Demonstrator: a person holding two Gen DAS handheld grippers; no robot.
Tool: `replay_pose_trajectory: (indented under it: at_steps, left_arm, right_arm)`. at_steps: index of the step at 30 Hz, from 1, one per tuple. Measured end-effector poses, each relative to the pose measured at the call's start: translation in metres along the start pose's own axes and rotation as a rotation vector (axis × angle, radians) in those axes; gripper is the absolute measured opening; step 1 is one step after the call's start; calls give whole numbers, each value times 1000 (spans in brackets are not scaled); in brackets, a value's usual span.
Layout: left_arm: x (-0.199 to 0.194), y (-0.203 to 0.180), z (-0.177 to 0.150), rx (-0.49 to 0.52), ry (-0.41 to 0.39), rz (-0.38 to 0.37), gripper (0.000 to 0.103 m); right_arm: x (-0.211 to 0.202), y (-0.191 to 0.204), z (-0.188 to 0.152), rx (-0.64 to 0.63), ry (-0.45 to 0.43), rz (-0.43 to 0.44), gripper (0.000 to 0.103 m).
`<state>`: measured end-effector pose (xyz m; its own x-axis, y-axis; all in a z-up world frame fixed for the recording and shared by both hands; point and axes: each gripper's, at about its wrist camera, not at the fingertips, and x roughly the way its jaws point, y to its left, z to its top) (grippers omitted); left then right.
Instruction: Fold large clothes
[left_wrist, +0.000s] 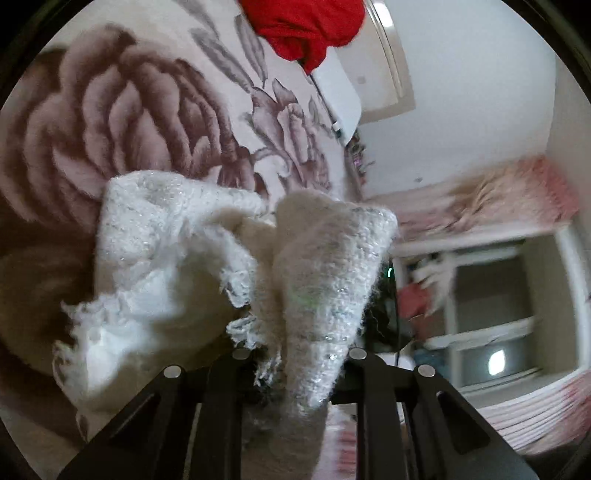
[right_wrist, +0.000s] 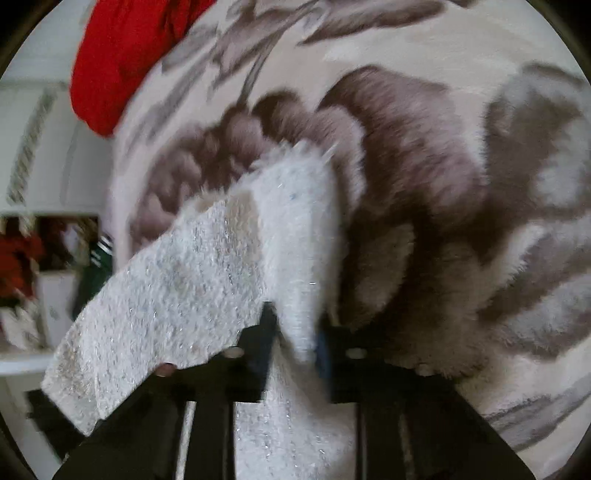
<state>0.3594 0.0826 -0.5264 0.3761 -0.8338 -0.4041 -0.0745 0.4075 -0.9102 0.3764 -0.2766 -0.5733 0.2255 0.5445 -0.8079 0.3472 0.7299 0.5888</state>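
Observation:
A white fuzzy knit garment (left_wrist: 166, 258) with glittery threads and a frayed edge hangs bunched over the flowered blanket (left_wrist: 129, 110). A strip of it runs down between the arms of my left gripper (left_wrist: 299, 354), whose fingertips are buried in the cloth; the grip looks shut on it. In the right wrist view the same garment (right_wrist: 184, 277) drapes to the left, and a fold of it is pinched between the black fingers (right_wrist: 267, 328) of my right gripper (right_wrist: 295, 332), above the blanket (right_wrist: 443, 184).
A red garment (left_wrist: 306, 26) lies at the blanket's far edge and also shows as a red garment (right_wrist: 118, 62) at the upper left of the right wrist view. A window (left_wrist: 491, 314) and pink curtains stand at the right. A cluttered shelf (right_wrist: 44, 251) is at the left.

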Motion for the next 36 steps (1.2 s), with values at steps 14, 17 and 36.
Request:
replay_pose_trajectory:
  at_steps: [14, 17, 36]
  left_arm:
    - [-67, 43, -16, -88, 62, 195, 65]
    - [-102, 34, -62, -54, 59, 308, 66]
    - [-117, 45, -232, -127, 45, 564, 11]
  right_arm:
    - [-31, 11, -22, -76, 136, -48, 60]
    - [-52, -12, -82, -81, 194, -43, 62]
    - [-38, -94, -328, 87, 352, -50, 11]
